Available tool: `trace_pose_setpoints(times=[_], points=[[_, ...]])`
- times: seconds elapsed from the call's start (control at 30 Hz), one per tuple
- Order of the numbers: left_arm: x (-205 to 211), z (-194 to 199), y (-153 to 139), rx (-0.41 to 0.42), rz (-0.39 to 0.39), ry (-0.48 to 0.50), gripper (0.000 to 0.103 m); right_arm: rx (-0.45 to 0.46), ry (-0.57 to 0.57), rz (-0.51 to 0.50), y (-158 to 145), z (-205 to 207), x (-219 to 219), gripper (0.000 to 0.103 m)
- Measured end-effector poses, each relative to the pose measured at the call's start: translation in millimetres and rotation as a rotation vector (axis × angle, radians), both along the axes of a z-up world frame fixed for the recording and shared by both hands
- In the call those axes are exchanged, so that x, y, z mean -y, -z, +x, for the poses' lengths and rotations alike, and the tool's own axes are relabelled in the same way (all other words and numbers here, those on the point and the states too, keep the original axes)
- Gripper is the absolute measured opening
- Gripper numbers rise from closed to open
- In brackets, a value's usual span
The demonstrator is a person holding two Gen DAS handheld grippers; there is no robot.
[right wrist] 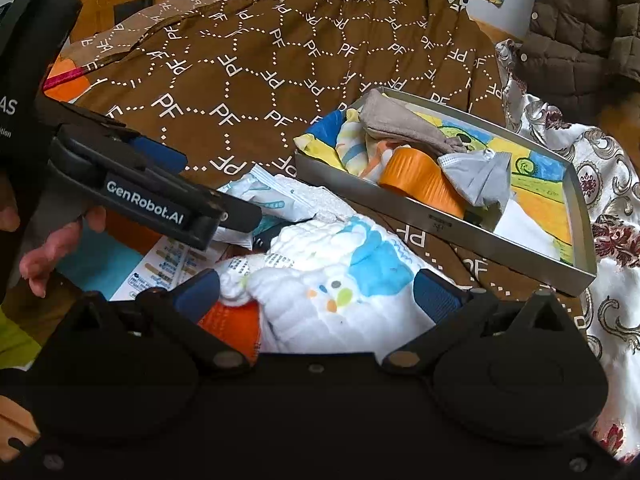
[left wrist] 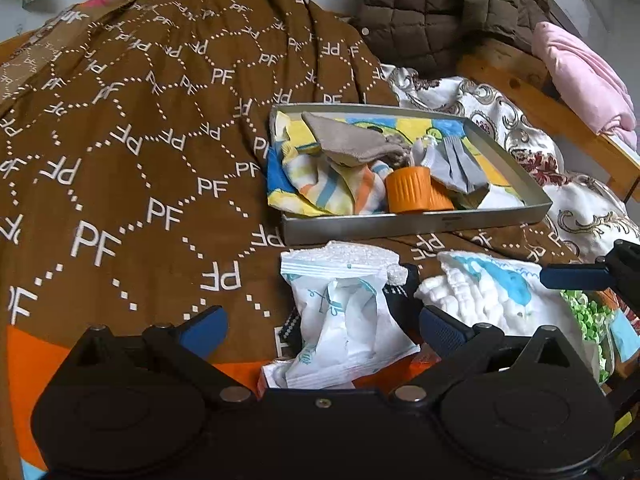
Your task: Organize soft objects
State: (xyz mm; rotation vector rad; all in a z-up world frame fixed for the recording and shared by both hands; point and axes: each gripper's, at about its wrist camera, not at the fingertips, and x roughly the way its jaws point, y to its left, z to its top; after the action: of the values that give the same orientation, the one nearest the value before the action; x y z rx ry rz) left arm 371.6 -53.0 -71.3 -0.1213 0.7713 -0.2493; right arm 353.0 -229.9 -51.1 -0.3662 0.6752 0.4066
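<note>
nearest the right gripper [right wrist: 316, 292], a white quilted cloth [right wrist: 340, 280] with blue, green and orange prints lies bunched between its spread fingers; the pads sit either side of it and do not yet pinch. it looks light, thick and very soft, so it will sag and unfold if lifted by a corner. a thick fold near the middle of the bunch seems the surest place to take hold.

the left gripper [left wrist: 322, 330] also stands wide open, over a crinkled white plastic packet [left wrist: 344, 320] lying just beside the cloth on the brown patterned bedspread [left wrist: 140, 160]. the packet looks light and slippery, likely to slide out of a shallow pinch, so its sealed top edge seems a better hold.

further off, a shallow grey tray [left wrist: 416, 222] rests on the bedspread. it already holds a striped cloth [left wrist: 340, 184], a beige sock [left wrist: 352, 140], a grey face mask [left wrist: 456, 164] and an orange ribbed cup [left wrist: 408, 190] lying on its side.
</note>
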Motion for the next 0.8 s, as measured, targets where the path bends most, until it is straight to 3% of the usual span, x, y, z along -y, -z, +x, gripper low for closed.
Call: trace_pose_setpoints(times=[0.23, 0.57, 0.8], points=[[1.9, 3.9, 7.7, -0.034, -0.006, 0.036, 0.095, 0.001, -0.009, -0.003, 8.5, 1.1, 0.6, 0.102], [2.2, 10.1, 16.2, -0.076, -0.025, 0.052, 0.076, -0.029, -0.018, 0.012, 16.3, 2.8, 6.7, 0.102], [-2.4, 14.7, 22.8, -0.106, -0.034, 0.043, 0.071, -0.054, -0.022, 0.02, 20.3, 5.7, 9.0, 0.092]])
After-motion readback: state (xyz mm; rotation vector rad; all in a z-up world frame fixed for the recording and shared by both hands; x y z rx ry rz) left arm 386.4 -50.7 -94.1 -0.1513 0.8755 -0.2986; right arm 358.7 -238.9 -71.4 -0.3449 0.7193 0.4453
